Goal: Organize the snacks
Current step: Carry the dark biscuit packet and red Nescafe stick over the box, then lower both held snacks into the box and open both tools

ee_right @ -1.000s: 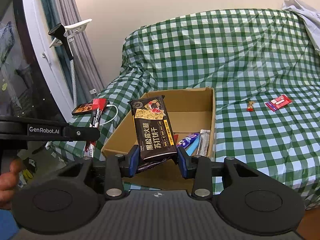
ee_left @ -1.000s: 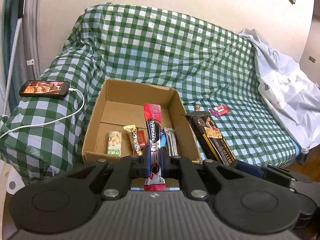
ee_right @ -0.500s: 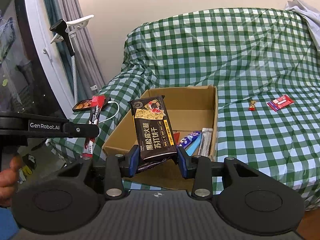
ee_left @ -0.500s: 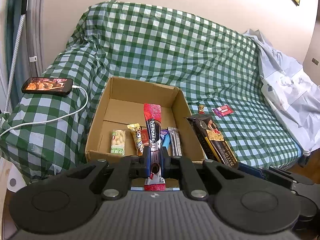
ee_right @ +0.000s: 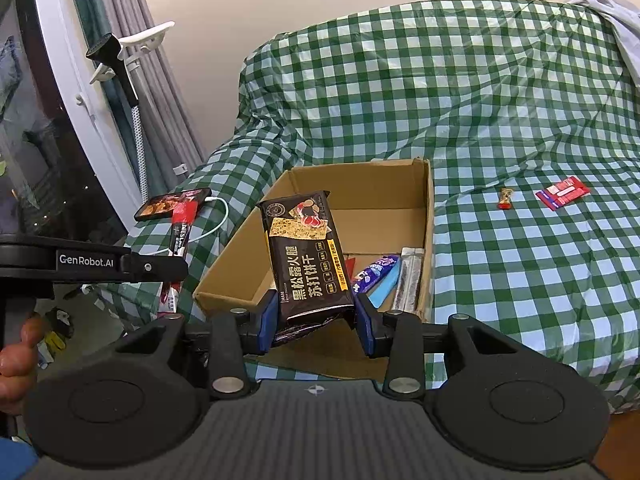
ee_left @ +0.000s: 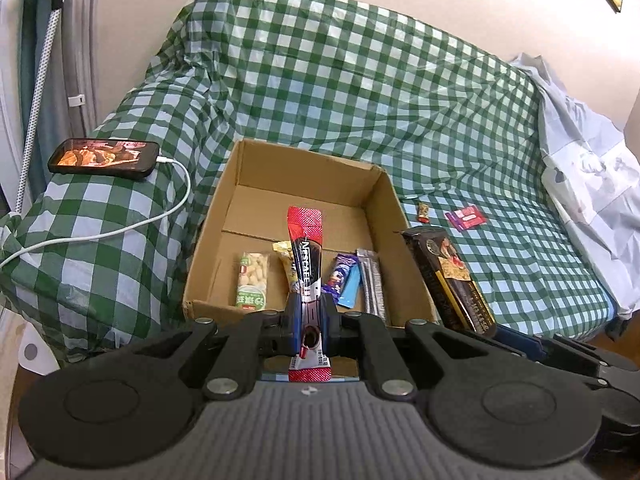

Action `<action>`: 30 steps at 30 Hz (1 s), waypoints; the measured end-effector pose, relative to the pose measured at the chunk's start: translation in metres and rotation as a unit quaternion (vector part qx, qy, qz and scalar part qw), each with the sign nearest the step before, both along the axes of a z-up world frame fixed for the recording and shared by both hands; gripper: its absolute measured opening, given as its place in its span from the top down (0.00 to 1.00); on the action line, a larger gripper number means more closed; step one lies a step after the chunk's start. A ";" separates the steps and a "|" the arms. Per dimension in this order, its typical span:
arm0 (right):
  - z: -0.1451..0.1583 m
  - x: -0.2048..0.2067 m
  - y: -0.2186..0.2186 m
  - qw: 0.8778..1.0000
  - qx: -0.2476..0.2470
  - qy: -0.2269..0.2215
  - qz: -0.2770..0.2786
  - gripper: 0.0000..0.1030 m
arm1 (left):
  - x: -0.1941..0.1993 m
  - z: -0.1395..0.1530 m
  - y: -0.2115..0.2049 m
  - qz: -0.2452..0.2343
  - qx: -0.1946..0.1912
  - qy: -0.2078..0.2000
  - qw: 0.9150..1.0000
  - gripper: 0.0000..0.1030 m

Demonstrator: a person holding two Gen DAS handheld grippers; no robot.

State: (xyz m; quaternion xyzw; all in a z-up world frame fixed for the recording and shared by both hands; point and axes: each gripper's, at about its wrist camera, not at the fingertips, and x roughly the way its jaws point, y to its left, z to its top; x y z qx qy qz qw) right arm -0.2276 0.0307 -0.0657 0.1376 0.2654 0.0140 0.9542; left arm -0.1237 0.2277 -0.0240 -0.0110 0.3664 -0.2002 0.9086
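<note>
We see the cardboard box (ee_left: 296, 184) on the sofa (ee_left: 360, 92): a phone (ee_left: 105, 158) lies to its left, two small packets (ee_left: 466, 217) to its right.

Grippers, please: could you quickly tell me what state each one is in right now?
Left gripper: shut on the red Nescafe stick.
Right gripper: shut on the black cracker pack.

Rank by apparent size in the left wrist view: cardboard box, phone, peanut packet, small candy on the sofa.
1. cardboard box
2. phone
3. peanut packet, close to the phone in area, so that order is unsure
4. small candy
</note>
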 end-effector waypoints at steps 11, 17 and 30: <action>-0.005 0.026 -0.008 1.000 0.004 0.010 0.004 0.59 | 0.033 0.001 -0.006 0.012 0.002 0.000 1.000 0.90; -0.007 0.041 -0.014 1.000 0.004 0.016 0.006 0.59 | 0.055 0.001 -0.013 0.016 0.000 0.002 1.000 0.90; -0.023 0.101 -0.026 0.999 -0.001 0.040 0.004 0.59 | 0.120 -0.015 -0.036 0.011 0.004 0.013 1.000 0.90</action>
